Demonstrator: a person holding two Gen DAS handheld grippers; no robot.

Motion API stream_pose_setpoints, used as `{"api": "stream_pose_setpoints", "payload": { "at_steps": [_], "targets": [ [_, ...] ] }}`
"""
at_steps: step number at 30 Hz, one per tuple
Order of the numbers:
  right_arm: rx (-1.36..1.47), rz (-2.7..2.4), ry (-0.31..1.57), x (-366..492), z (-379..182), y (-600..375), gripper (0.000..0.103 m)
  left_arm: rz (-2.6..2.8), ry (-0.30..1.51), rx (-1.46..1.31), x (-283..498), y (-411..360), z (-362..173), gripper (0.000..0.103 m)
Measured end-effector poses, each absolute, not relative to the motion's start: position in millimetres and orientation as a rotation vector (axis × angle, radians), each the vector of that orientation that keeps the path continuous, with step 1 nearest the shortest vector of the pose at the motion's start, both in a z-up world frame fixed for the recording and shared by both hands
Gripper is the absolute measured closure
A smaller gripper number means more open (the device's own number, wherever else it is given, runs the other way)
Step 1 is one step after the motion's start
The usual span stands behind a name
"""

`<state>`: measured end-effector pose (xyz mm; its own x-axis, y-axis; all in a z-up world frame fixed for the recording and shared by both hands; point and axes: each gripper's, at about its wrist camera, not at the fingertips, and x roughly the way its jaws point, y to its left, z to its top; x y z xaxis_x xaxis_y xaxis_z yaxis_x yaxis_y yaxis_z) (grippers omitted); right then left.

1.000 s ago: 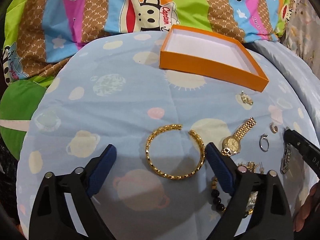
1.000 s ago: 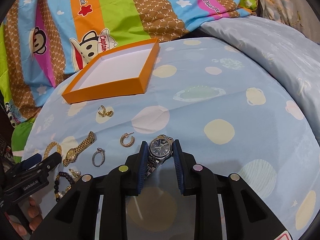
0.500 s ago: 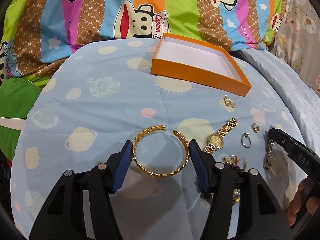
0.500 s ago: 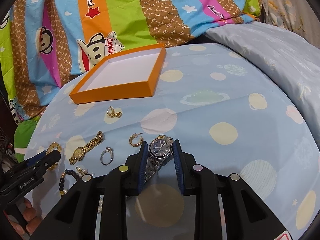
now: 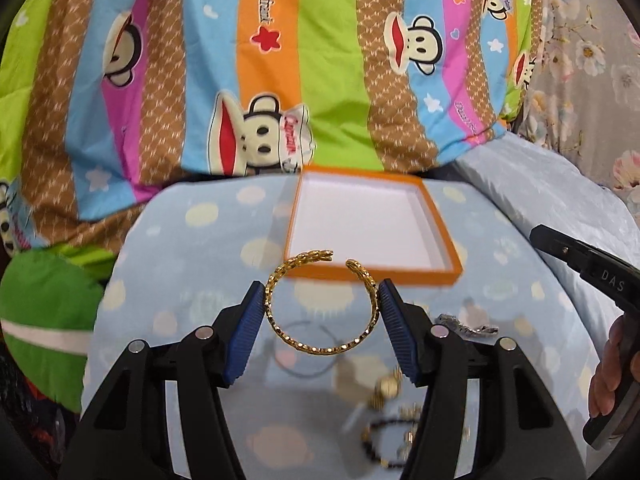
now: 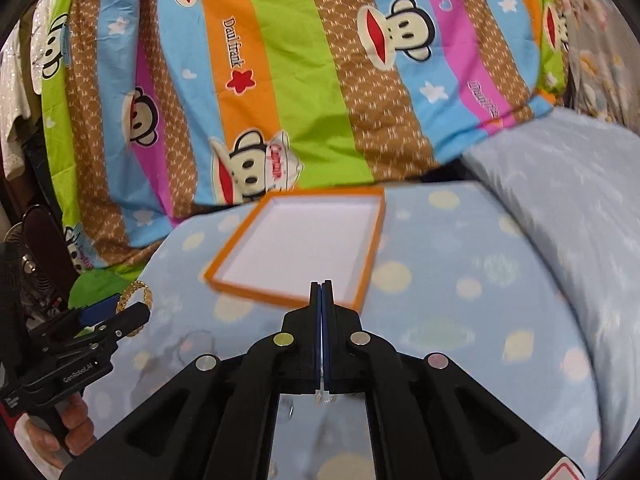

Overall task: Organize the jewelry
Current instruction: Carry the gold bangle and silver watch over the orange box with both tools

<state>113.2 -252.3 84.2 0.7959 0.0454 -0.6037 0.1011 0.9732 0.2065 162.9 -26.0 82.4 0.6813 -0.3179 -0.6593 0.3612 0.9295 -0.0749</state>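
My left gripper (image 5: 321, 286) is shut on a gold open bangle (image 5: 320, 350), one blue pad on each side, and holds it above the bed. Just beyond it lies an empty orange box (image 5: 372, 274) with a white inside. In the right wrist view my right gripper (image 6: 321, 284) is fully shut, pad against pad, with nothing showing between them; it points at the box (image 6: 288, 300). A blurred silver watch (image 5: 466, 326) shows low beside my left gripper's right finger, apart from the right gripper (image 5: 538, 234). The left gripper (image 6: 120, 316) with the bangle (image 6: 134, 292) sits at far left.
A gold watch (image 5: 388, 390), a dark bead bracelet (image 5: 384, 440) and small pieces lie blurred on the light blue dotted quilt (image 5: 180, 240) below my left gripper. A striped cartoon blanket (image 5: 320, 80) rises behind the box. A hand (image 5: 612, 368) holds the right gripper.
Both grippers have risen. The left one closed on the bangle and lifted it off the quilt. The right jaws have closed fully, and the silver watch no longer sits between them.
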Motion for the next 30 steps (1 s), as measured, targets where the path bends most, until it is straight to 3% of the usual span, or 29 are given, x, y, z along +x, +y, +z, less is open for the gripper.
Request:
{"api": "stream_pose_setpoints", "payload": {
  "at_steps": [4,6,8,10,19,23,30],
  "targets": [
    [0.187,-0.019,0.712,140,71,-261,0.102,-0.364,0.727,0.044,188,-33,83,0.046],
    [0.141,-0.015,0.741,138,55,-256,0.094,-0.367,0.728,0.038,190,-32,78,0.046],
    [0.110,0.009,0.779,136,36,-251,0.071,-0.359,0.735,0.051,191,-32,68,0.046],
    [0.088,0.052,0.819,138,18,-243,0.066,-0.360,0.753,0.049,193,-31,61,0.046],
    [-0.013,0.145,0.917,152,-26,-219,0.065,-0.361,0.800,0.054,185,-23,38,0.046],
    [-0.013,0.165,0.923,155,-31,-219,0.079,-0.358,0.804,0.042,185,-18,36,0.046],
    [0.005,0.148,0.858,142,-13,-221,0.079,-0.375,0.811,0.040,187,-20,36,0.046]
  ]
}}
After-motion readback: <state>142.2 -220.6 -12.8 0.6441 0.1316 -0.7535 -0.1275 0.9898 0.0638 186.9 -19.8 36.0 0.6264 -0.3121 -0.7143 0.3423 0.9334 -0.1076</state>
